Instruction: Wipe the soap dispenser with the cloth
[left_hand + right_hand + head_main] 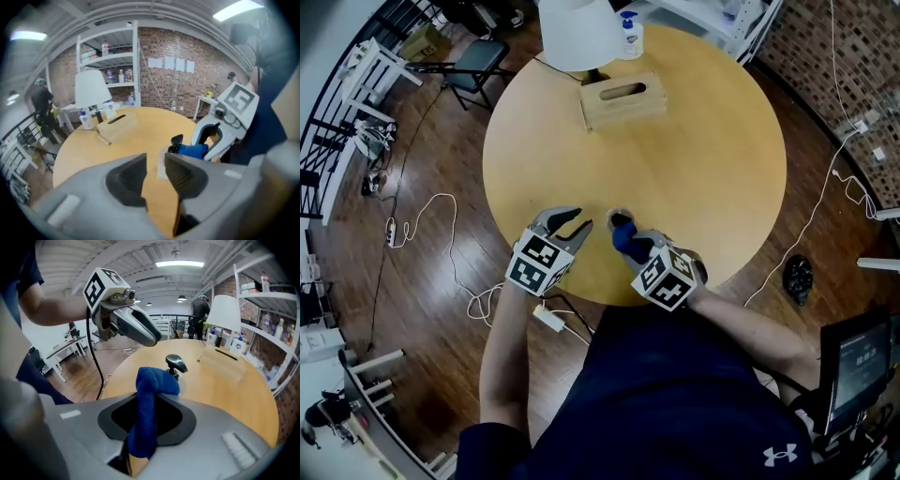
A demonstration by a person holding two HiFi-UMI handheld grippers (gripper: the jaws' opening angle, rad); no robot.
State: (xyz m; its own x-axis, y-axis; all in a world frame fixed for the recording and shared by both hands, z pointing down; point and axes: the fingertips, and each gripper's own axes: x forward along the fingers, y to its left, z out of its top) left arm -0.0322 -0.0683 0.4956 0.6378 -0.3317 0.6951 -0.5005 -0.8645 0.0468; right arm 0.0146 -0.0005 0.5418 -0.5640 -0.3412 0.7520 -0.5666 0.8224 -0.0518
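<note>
Round wooden surface holds a clear, black-pumped soap dispenser at its near edge. Right claw pinches the blue cloth just beside it to wipe; left claw is released, empty.

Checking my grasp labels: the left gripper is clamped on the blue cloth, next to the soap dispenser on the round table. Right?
Wrong gripper. The right gripper is clamped on the blue cloth, next to the soap dispenser on the round table; the right gripper view shows it. The left gripper is empty.
</note>
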